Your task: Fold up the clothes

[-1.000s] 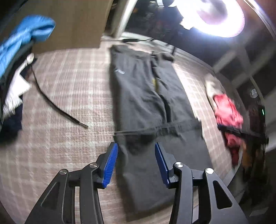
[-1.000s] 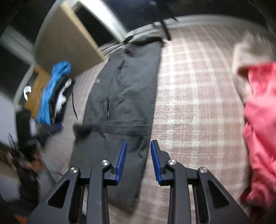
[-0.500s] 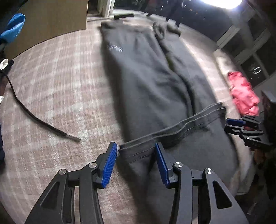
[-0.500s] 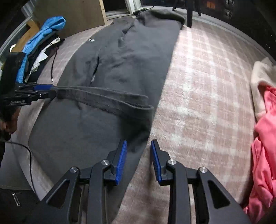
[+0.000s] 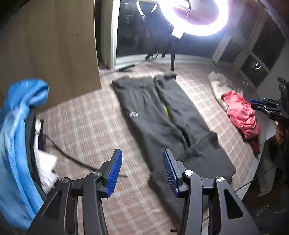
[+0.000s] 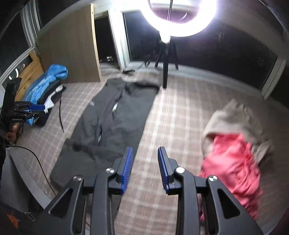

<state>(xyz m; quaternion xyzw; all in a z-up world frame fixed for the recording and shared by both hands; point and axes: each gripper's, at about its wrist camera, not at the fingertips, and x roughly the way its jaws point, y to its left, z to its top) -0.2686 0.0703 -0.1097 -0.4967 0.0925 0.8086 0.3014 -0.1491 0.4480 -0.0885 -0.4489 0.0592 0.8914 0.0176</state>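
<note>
Dark grey trousers (image 5: 153, 117) lie flat and lengthwise on the plaid surface, their near end folded back with a hem band (image 5: 198, 144) across them. In the right wrist view the trousers (image 6: 115, 123) stretch off to the left. My left gripper (image 5: 142, 171) hangs above their near left edge; its jaws are opening and nothing is between them. My right gripper (image 6: 145, 168) is open and empty, above the trousers' right edge. Each gripper also shows from the other's camera: the right gripper (image 5: 260, 104) at the far right, the left gripper (image 6: 36, 108) at the far left.
A blue jacket on a pile of clothes (image 5: 16, 135) lies left, with a black cord (image 5: 72, 157) beside it. A pink garment (image 6: 233, 162) on a beige one (image 6: 234, 117) lies right. A ring light (image 5: 196, 16) on a tripod (image 6: 165, 72) stands beyond the trousers, by a wooden panel (image 5: 48, 45).
Both grippers have lifted up and away from the trousers. The hem band that lay between my left fingers half a second ago now rests on the trousers.
</note>
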